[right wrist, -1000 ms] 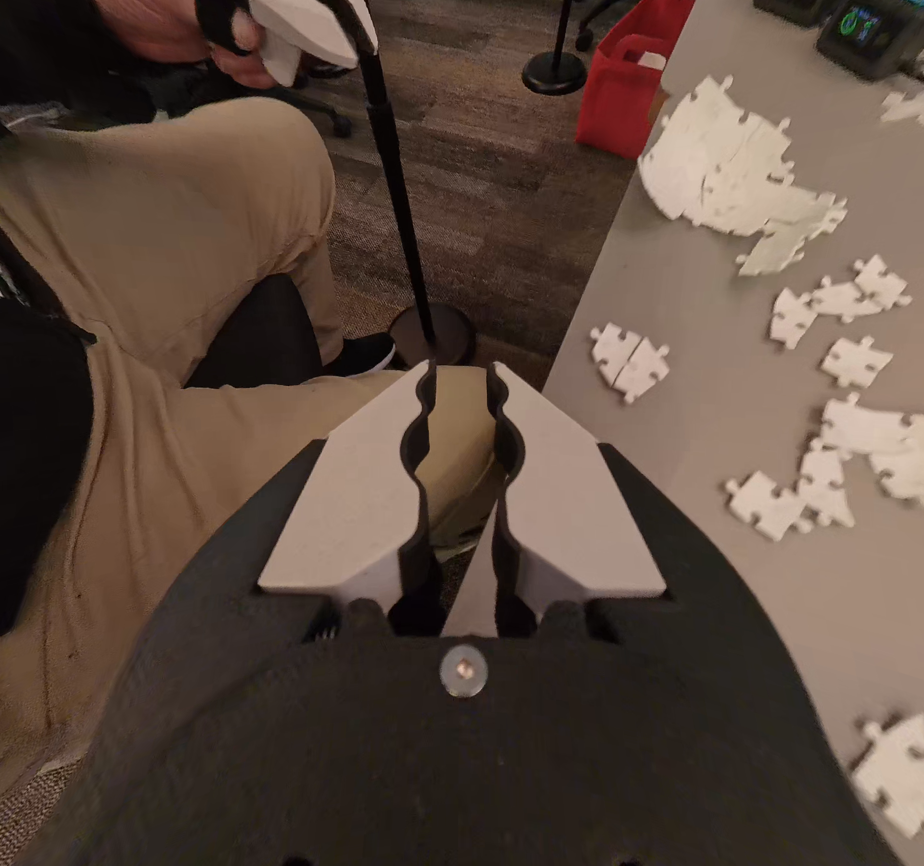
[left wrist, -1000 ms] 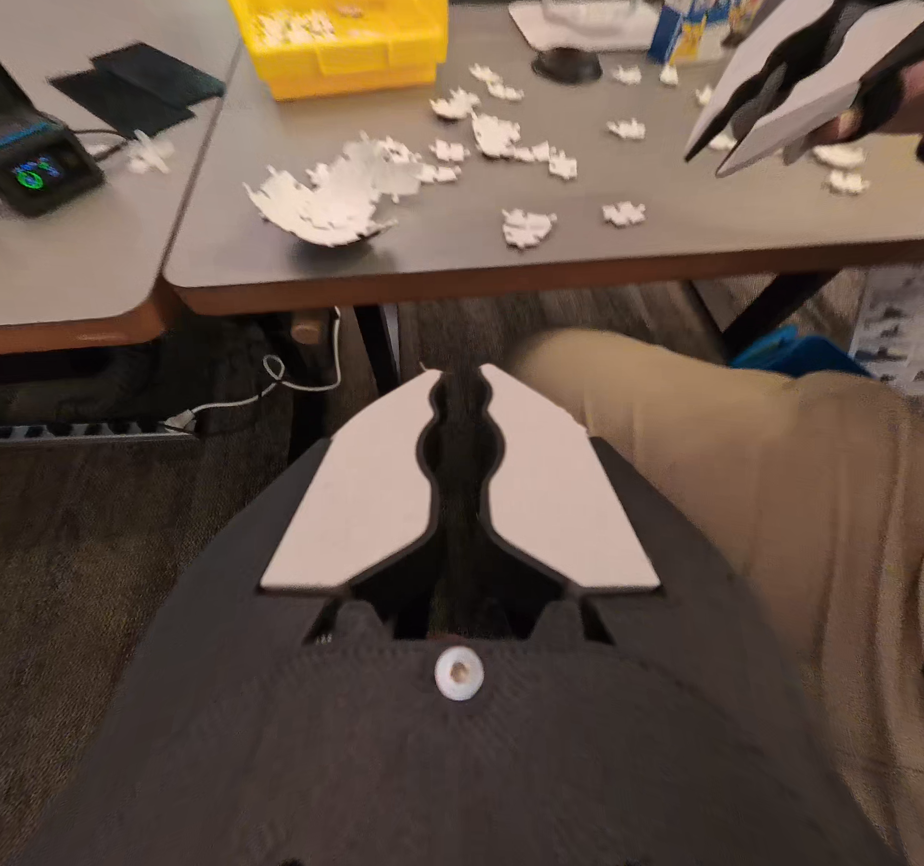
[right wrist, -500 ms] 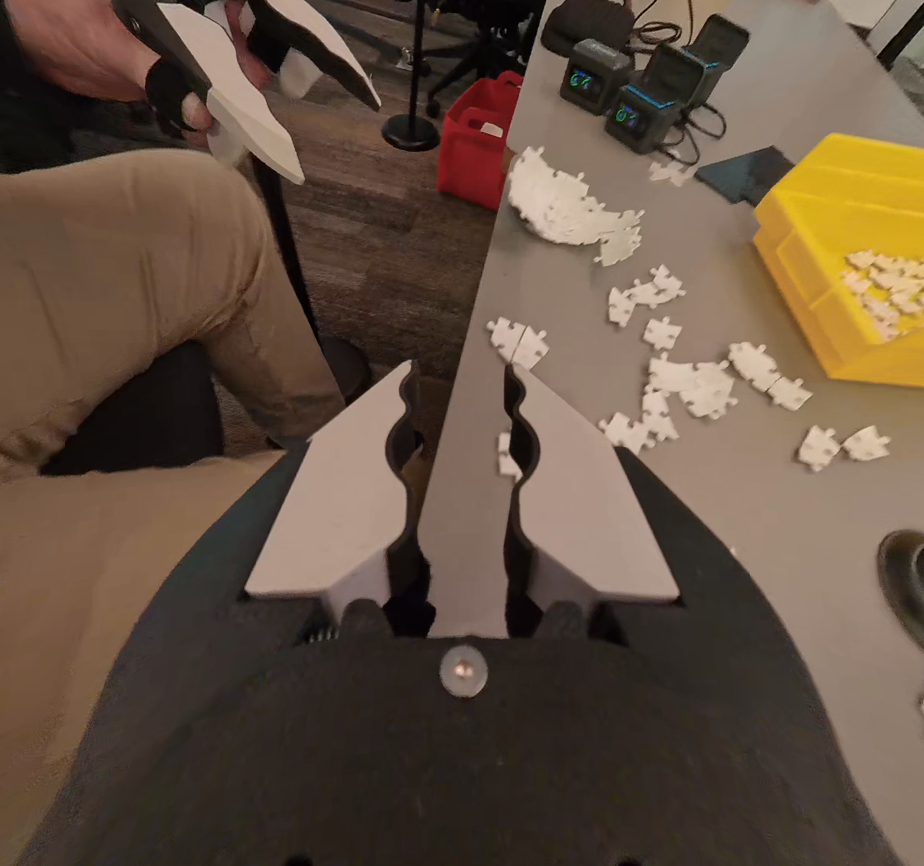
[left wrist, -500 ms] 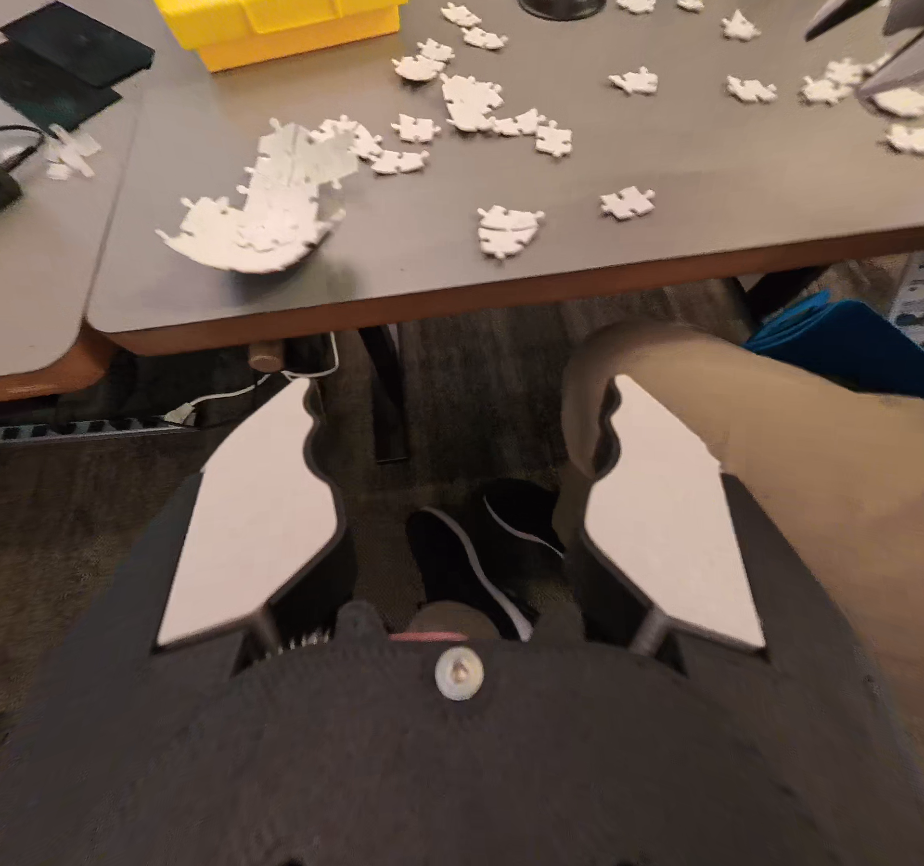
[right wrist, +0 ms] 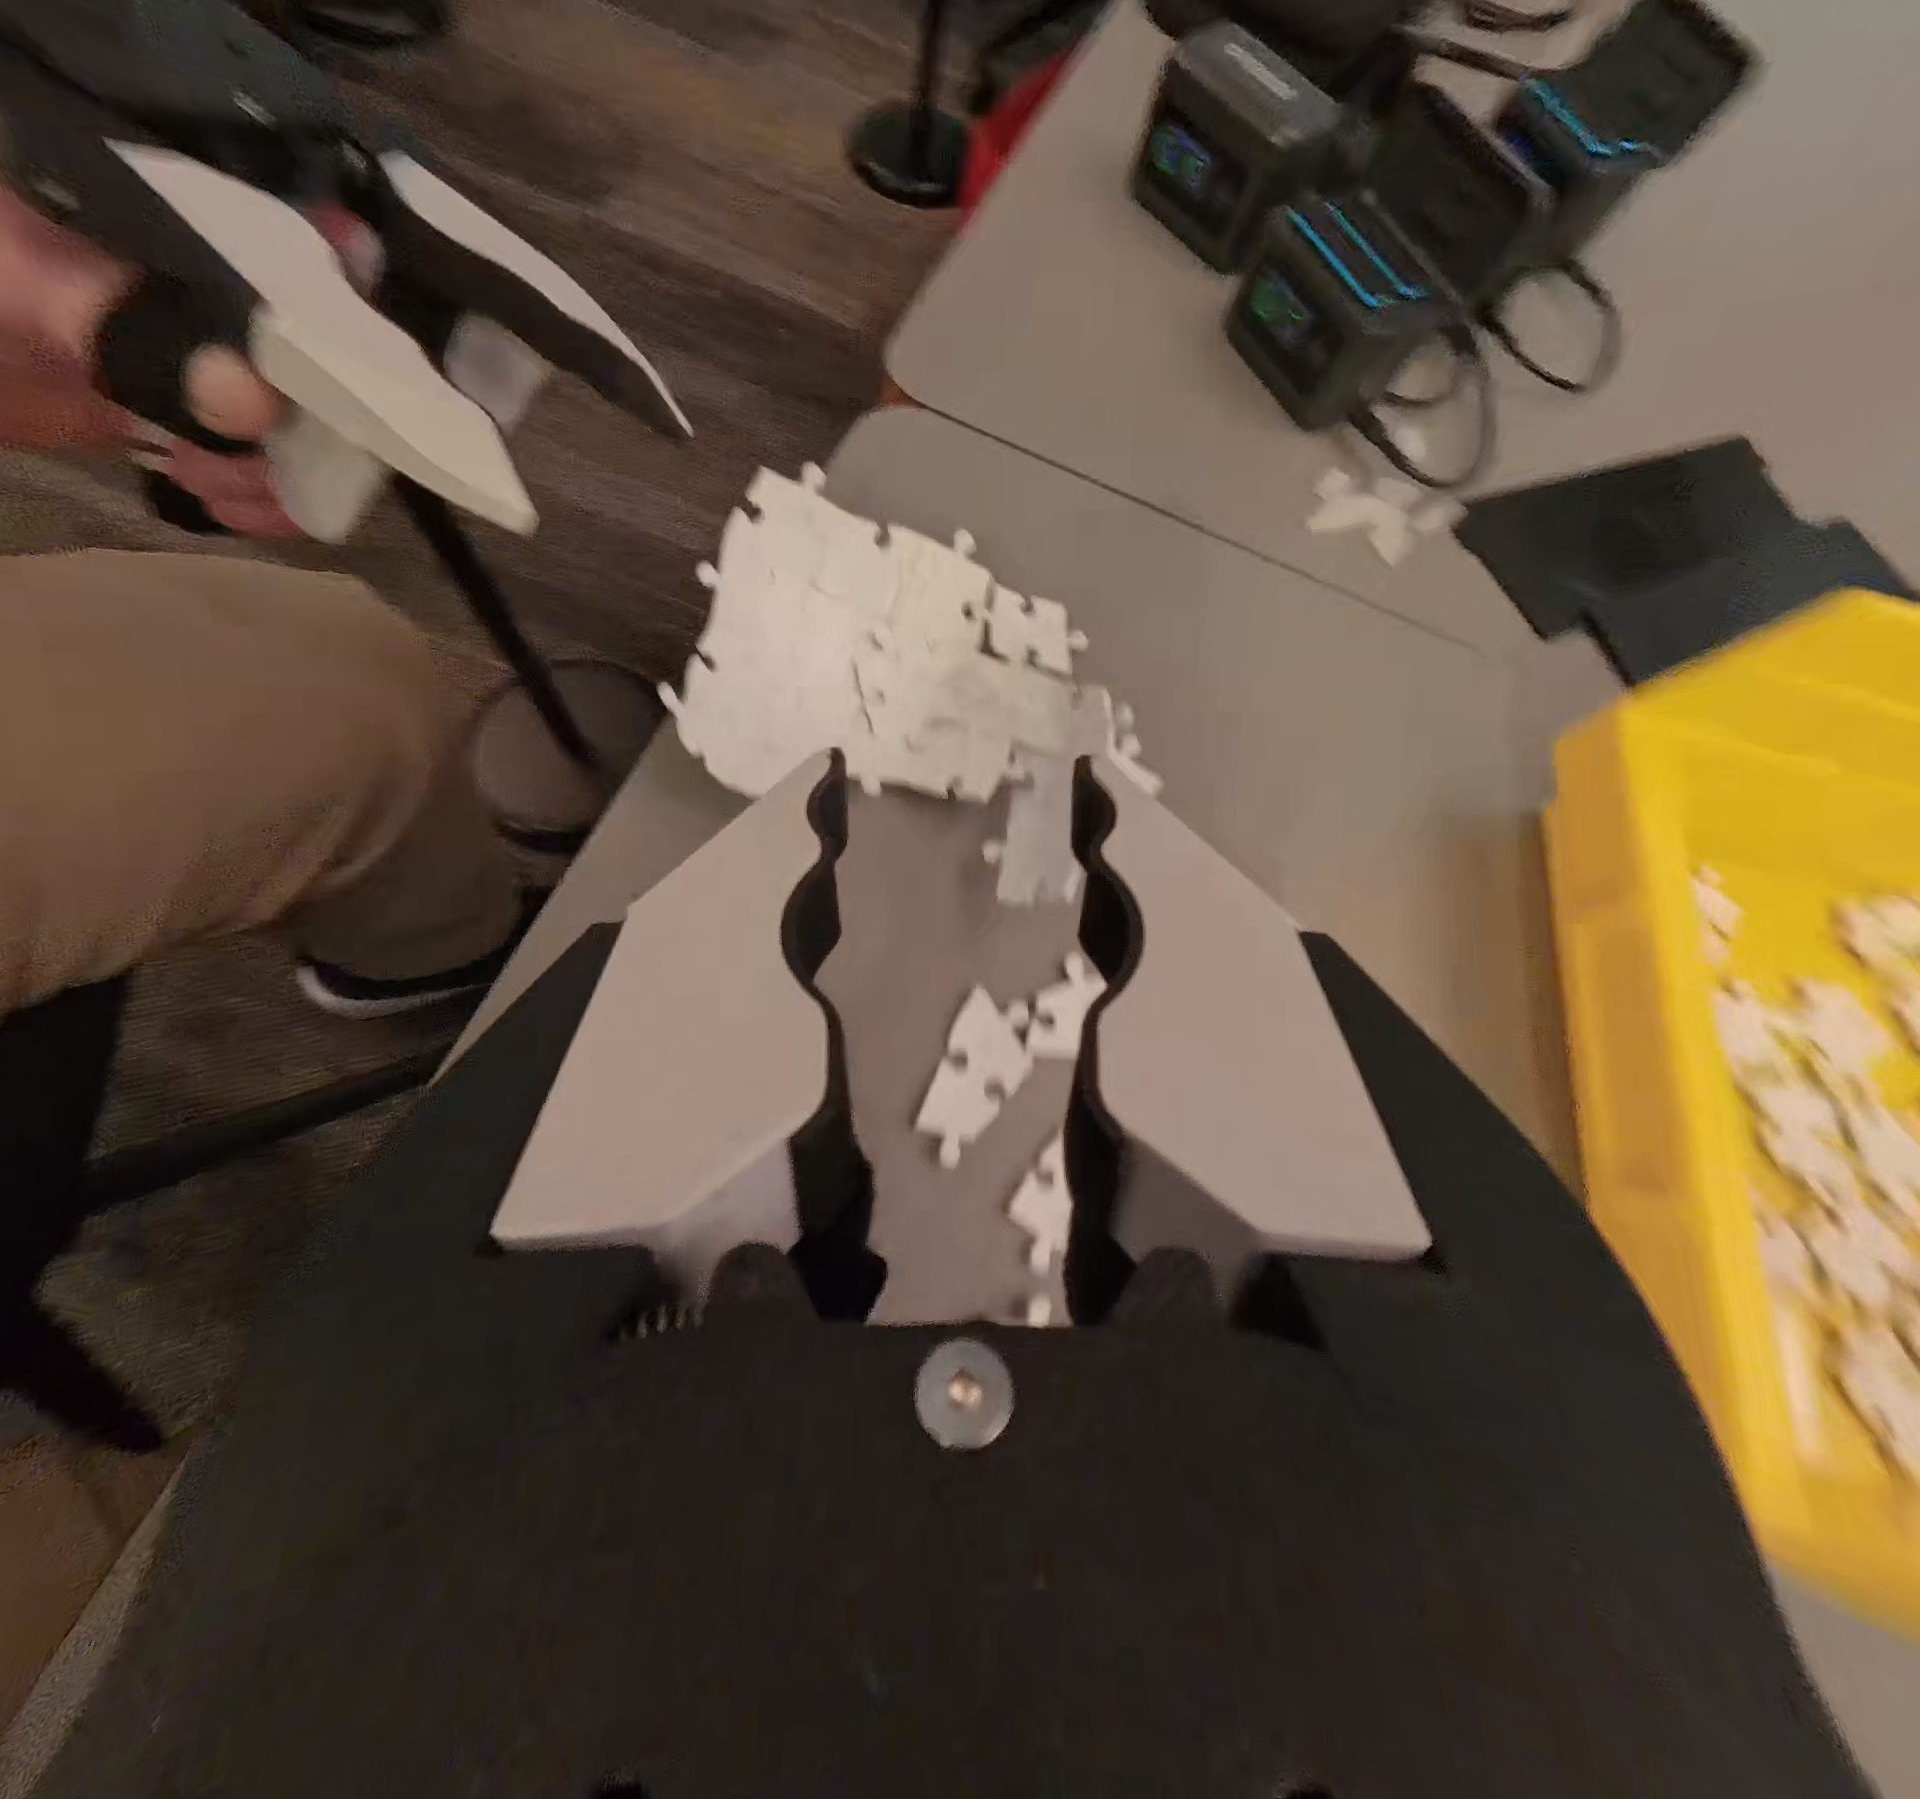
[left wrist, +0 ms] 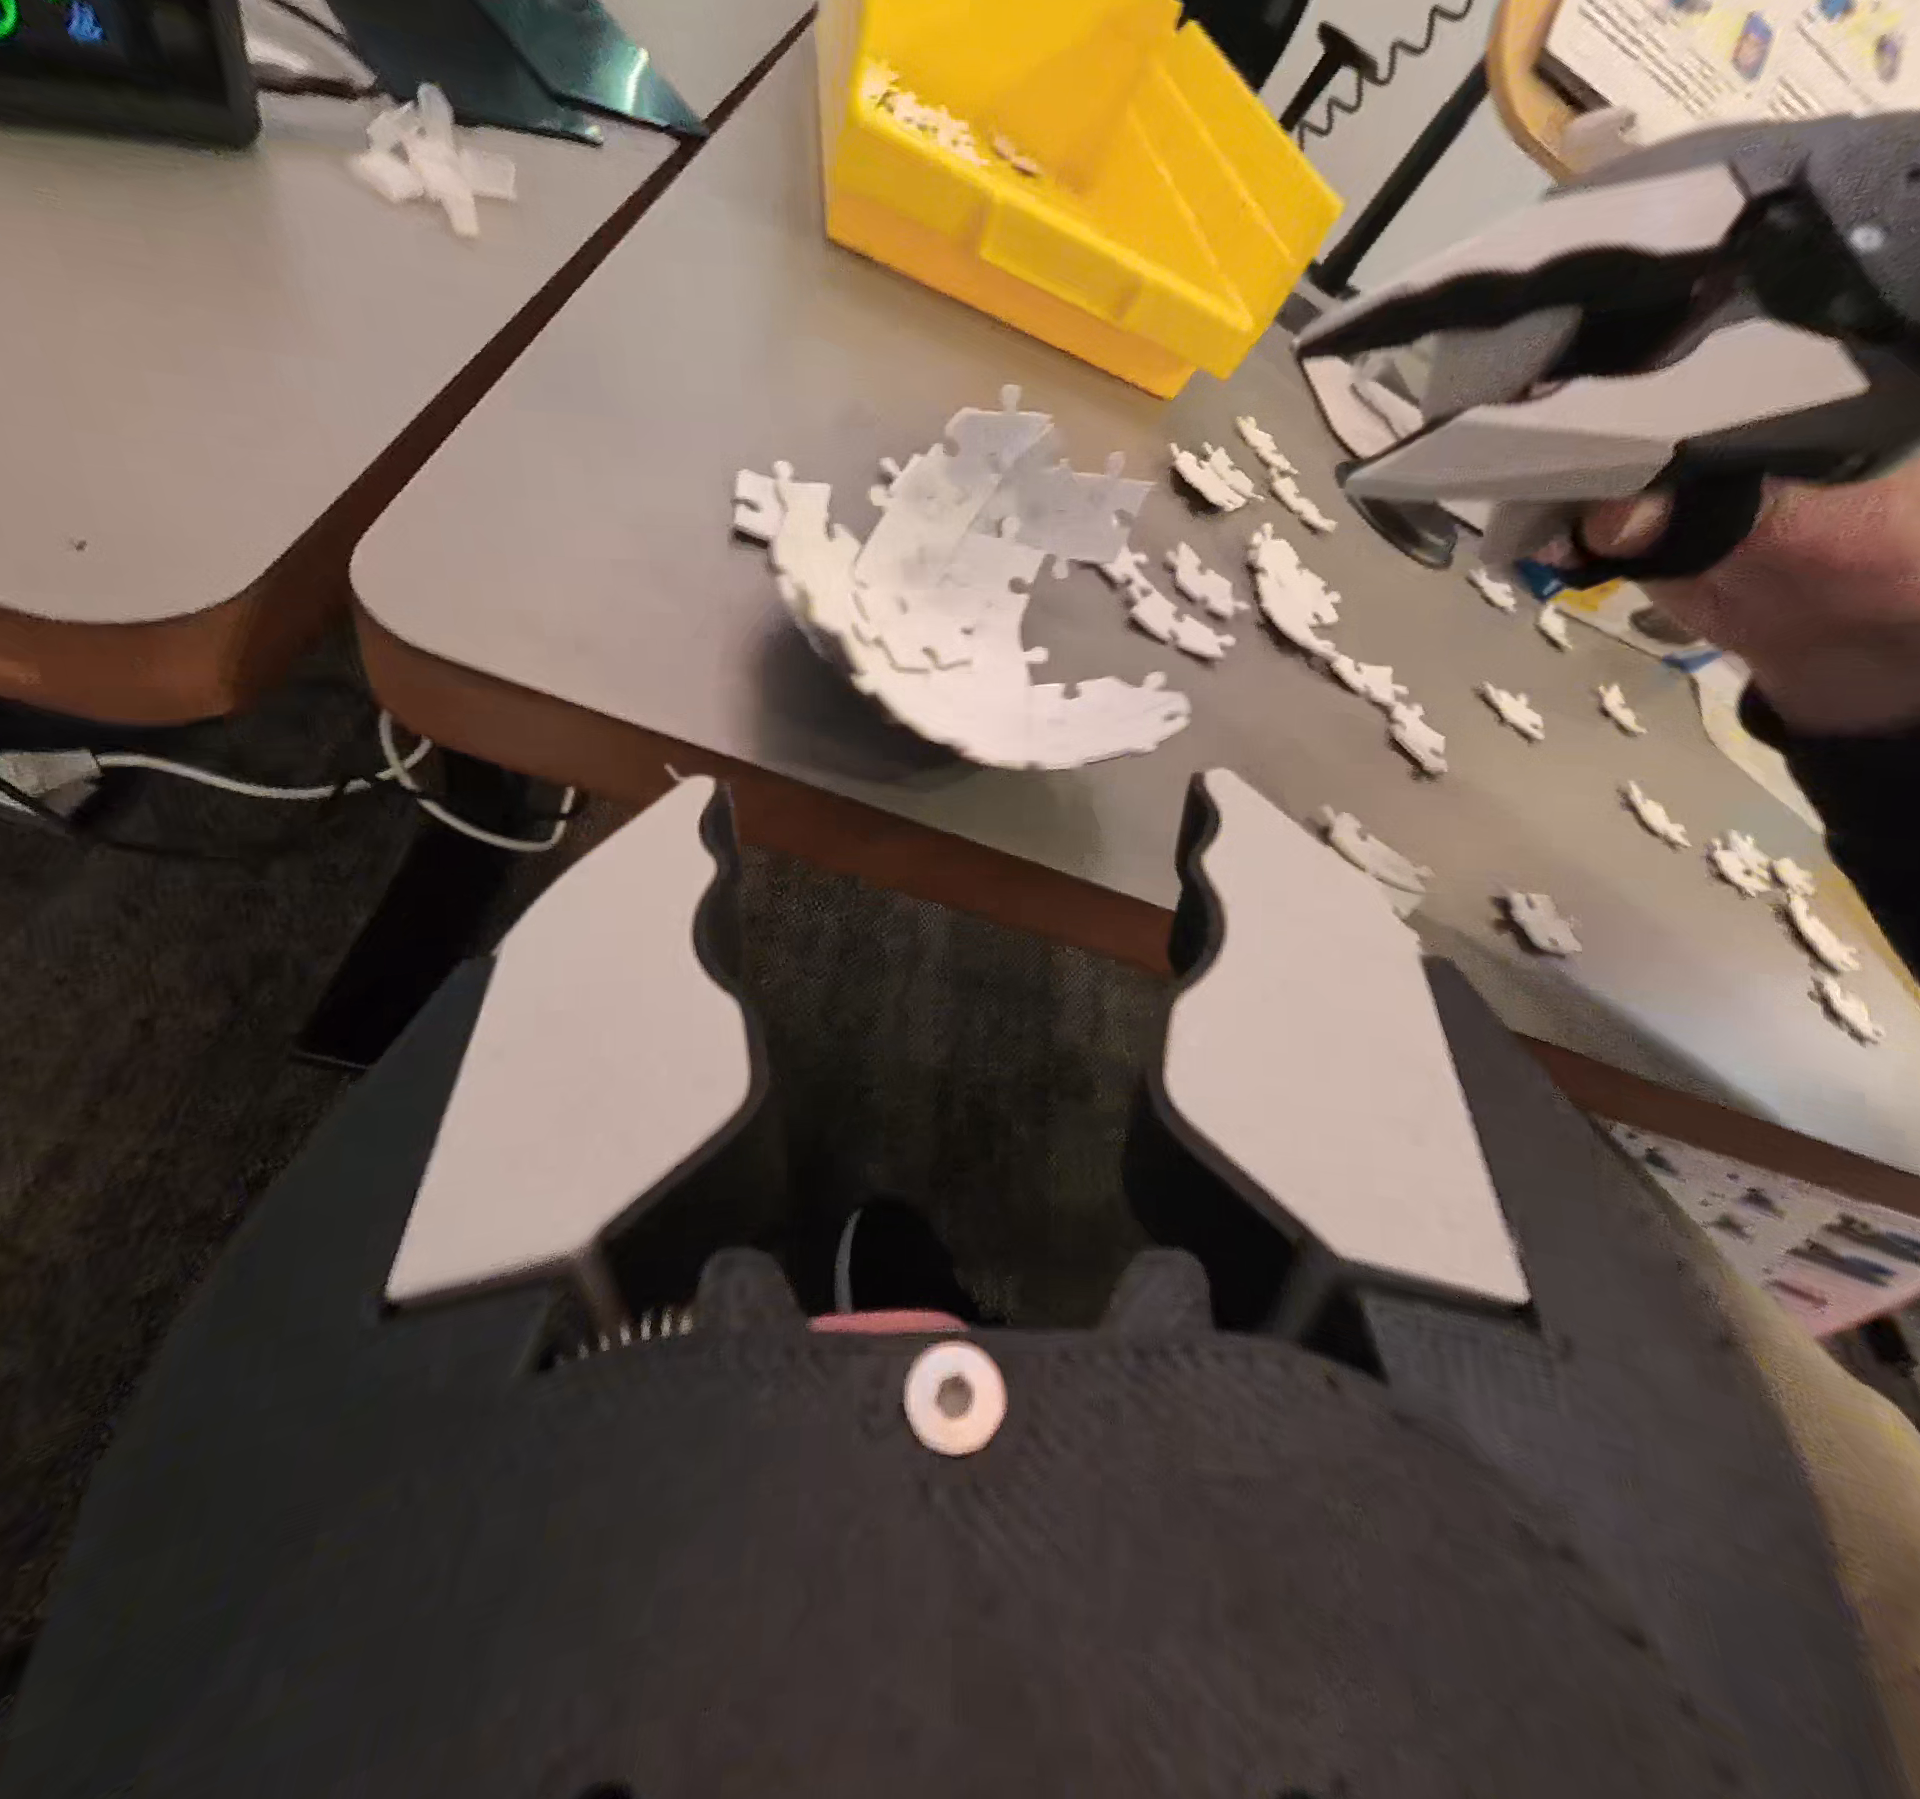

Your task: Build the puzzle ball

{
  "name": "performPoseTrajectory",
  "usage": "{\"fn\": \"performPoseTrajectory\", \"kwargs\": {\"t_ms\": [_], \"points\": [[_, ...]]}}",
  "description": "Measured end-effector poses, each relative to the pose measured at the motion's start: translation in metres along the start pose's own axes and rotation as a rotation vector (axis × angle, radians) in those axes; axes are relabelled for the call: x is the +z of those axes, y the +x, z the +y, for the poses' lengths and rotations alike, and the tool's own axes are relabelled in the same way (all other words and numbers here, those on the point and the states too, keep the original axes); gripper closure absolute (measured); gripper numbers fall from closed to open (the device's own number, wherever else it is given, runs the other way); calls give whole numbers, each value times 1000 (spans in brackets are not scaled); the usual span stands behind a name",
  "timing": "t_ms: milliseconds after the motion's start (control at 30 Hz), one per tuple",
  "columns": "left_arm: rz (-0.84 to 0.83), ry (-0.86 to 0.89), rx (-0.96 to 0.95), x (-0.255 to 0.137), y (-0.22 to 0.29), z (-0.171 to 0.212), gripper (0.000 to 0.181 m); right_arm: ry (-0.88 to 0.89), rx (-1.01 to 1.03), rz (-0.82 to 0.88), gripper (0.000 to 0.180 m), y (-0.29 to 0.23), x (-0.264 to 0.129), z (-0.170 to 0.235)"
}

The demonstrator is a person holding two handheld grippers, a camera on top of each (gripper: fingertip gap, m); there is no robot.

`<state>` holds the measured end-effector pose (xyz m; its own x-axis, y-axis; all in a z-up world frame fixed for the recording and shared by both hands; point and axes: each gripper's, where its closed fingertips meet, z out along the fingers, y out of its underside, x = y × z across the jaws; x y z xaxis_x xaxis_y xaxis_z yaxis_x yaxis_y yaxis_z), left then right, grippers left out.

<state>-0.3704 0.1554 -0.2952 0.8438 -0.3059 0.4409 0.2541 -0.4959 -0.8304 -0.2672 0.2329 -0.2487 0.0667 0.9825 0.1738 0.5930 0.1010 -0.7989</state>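
A partly built white puzzle ball shell (left wrist: 956, 606) lies like a bowl near the corner of the grey table (left wrist: 582, 523). It also shows in the right wrist view (right wrist: 852, 648). Loose white pieces (left wrist: 1288, 586) are scattered to its right, and some lie under my right fingers (right wrist: 977, 1053). My left gripper (left wrist: 956, 793) is open and empty, off the table's front edge, just short of the shell. My right gripper (right wrist: 956, 762) is open and empty above the table, its tips at the shell's near rim. Each gripper shows in the other's view (left wrist: 1330, 409) (right wrist: 603, 471).
A yellow bin (left wrist: 1039, 170) with several pieces stands behind the shell, to the right in the right wrist view (right wrist: 1621, 918). Black devices with lit screens (right wrist: 1299, 295) and a black pad (right wrist: 1662, 534) sit on the neighbouring table. A tan-trousered leg (right wrist: 208, 762) is by the table's edge.
My left gripper has opened wide and moved up to the table's corner near the shell. My right gripper has swung from over the leg to above the table, toward the shell, and opened wider.
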Motion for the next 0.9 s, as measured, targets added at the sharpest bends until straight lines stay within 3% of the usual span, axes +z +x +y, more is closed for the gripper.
{"fn": "performPoseTrajectory", "kwargs": {"t_ms": [67, 167, 267, 333, 467, 700, 900], "points": [[-1, -45, -56, 3, -14, 9, 99, -2, -4, -113, 128, 2, 21, -9], [49, -27, -171, 6, -17, -8, 102, -153, -71, -184, 100, 6, 54, 2], [72, -101, -139, 25, -12, -12, 101, -220, -170, -160, 97, 20, 70, 3], [110, -222, -132, 37, -4, 7, 97, -230, -142, -199, 101, 21, 78, 0], [165, -168, -222, 41, 9, 17, 125, -238, -173, -235, 100, 13, 92, 1], [132, -160, -166, 48, 8, 12, 116, -276, -157, -178, 103, 6, 97, 9], [103, -139, -111, 48, 1, -6, 127, -319, -202, -181, 104, 4, 104, 14]]}}
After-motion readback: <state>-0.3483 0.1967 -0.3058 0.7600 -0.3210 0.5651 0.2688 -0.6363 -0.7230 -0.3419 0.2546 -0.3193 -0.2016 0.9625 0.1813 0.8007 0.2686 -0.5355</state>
